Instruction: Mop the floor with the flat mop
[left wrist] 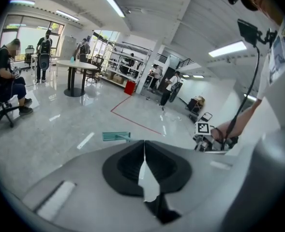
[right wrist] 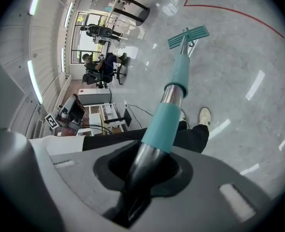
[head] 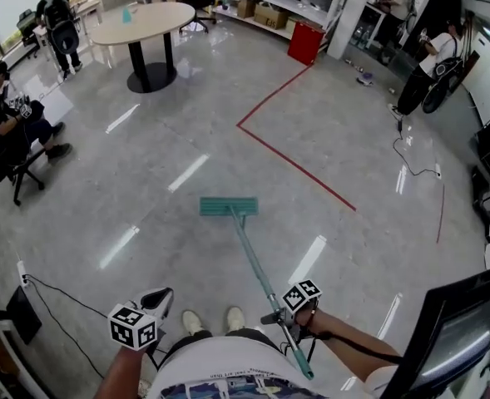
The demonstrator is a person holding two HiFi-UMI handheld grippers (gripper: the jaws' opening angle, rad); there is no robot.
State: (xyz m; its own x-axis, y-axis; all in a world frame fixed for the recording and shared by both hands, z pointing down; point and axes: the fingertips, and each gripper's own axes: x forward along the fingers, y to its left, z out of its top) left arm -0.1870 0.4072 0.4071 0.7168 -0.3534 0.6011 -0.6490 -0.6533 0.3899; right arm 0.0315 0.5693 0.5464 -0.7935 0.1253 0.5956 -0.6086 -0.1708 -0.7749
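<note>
Clamping one flat mop (head: 229, 207) by its handle (right wrist: 173, 88), right hand-held gripper (right wrist: 143, 170); left hand-held gripper (left wrist: 144, 154) clenched, empty.

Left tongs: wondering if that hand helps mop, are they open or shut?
Shut and empty: the left tongs meet with nothing between; the right tongs hold the mop handle.

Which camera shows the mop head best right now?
The head view: the whole mop head lies flat on the floor, seen from above. The left gripper view catches it small and edge-on; the right gripper view shows it small at the far end of the handle.
</note>
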